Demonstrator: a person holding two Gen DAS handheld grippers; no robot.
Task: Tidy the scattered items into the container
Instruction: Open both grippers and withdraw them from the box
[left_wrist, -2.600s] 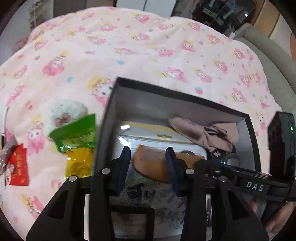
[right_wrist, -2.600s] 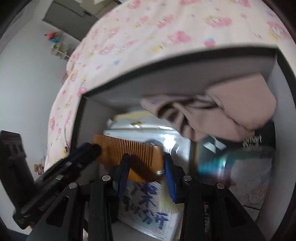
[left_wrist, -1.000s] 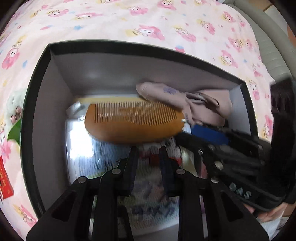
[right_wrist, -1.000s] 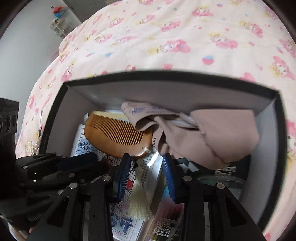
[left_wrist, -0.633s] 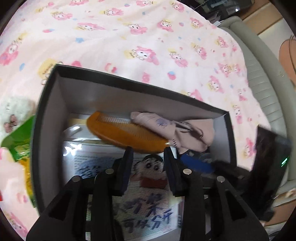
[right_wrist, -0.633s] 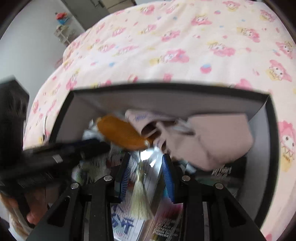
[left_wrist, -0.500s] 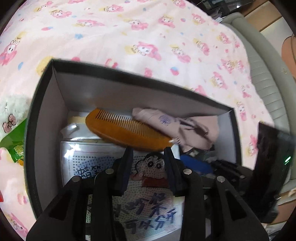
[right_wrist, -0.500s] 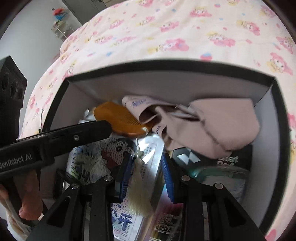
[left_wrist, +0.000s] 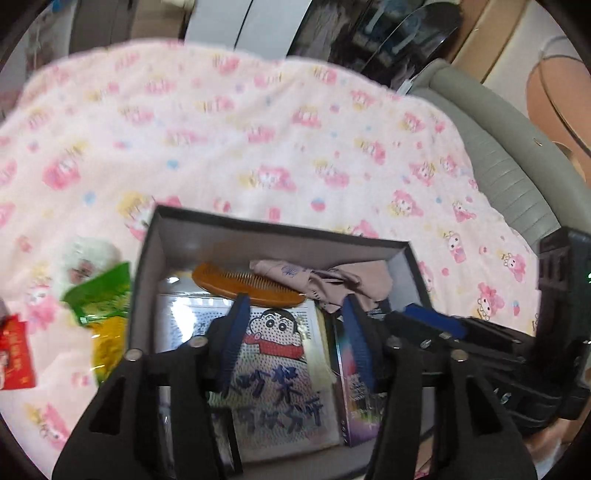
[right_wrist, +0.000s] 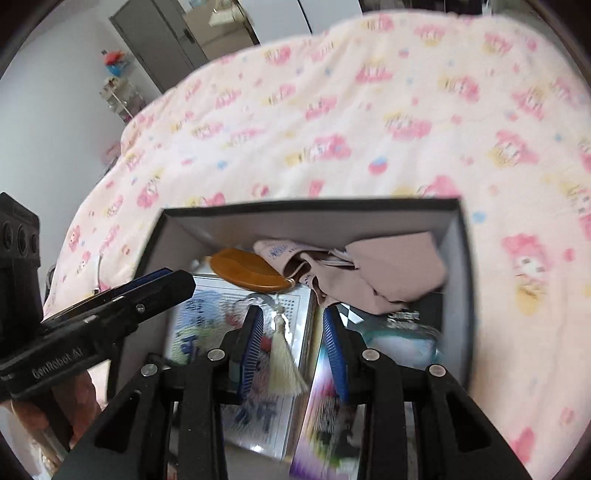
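In the left wrist view, the left tongs (left_wrist: 295, 332) are seen over the open grey container (left_wrist: 413, 266), which rests on the pink patterned bed cover (left_wrist: 258, 140); their jaws are opening and nothing is caught between them. Inside the container, a wooden comb (left_wrist: 243, 286) is laid near the far wall, partly on a cartoon-printed packet (left_wrist: 275, 365), with a crumpled beige cloth (left_wrist: 332, 280) just beside it to the right. Outside the container, on the bed to its left, several items are left: a green snack packet (left_wrist: 99, 295), a yellow packet (left_wrist: 107, 341) below it, a white fluffy thing (left_wrist: 86, 260) behind, and a red packet (left_wrist: 14, 354) at the frame's edge. In the right wrist view, the right tongs (right_wrist: 295, 347) are held half apart above the container's near end; a cream tassel (right_wrist: 284, 363), tied by a cord to the comb, hangs in the gap between the blue pads, and it cannot be told whether it is pinched or merely lies there. The comb, the cloth and a dark box (right_wrist: 406, 317) are seen resting inside. The task is judged to be partly done: the comb and several other things are already stowed, while at least four items on the bed are yet to be gathered, all on the left tongs' side.
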